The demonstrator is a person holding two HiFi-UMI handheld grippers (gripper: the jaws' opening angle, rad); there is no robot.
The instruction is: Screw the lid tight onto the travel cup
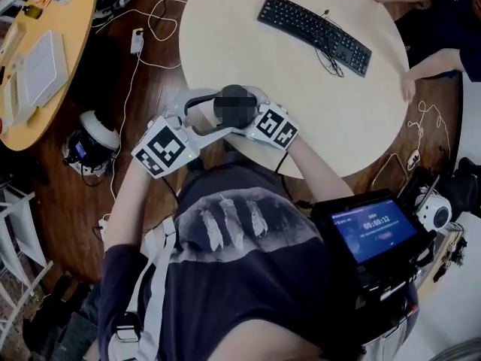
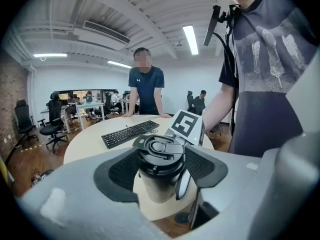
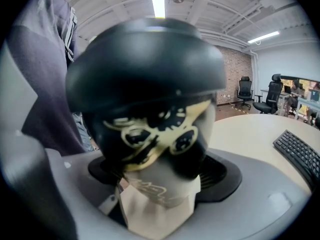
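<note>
The travel cup (image 2: pixel 157 186) stands at the near edge of the round table (image 1: pixel 225 21), and its black lid (image 2: pixel 161 151) sits on top. My left gripper (image 2: pixel 161 163) comes in from the left, its dark pads (image 2: pixel 120 171) pressed on both sides of the lid. My right gripper (image 3: pixel 160 179) is shut on the cup's body (image 3: pixel 155 134), which has a black-and-cream pattern. Its marker cube (image 2: pixel 186 124) shows just behind the lid. In the head view both grippers meet round the cup (image 1: pixel 234 105) in front of my chest.
A black keyboard (image 1: pixel 316 22) lies on the far side of the table. A person (image 2: pixel 145 91) leans on the far edge, and other hands (image 1: pixel 406 85) rest at the right rim. A yellow table (image 1: pixel 45 59) and floor cables (image 1: pixel 143 36) are on the left.
</note>
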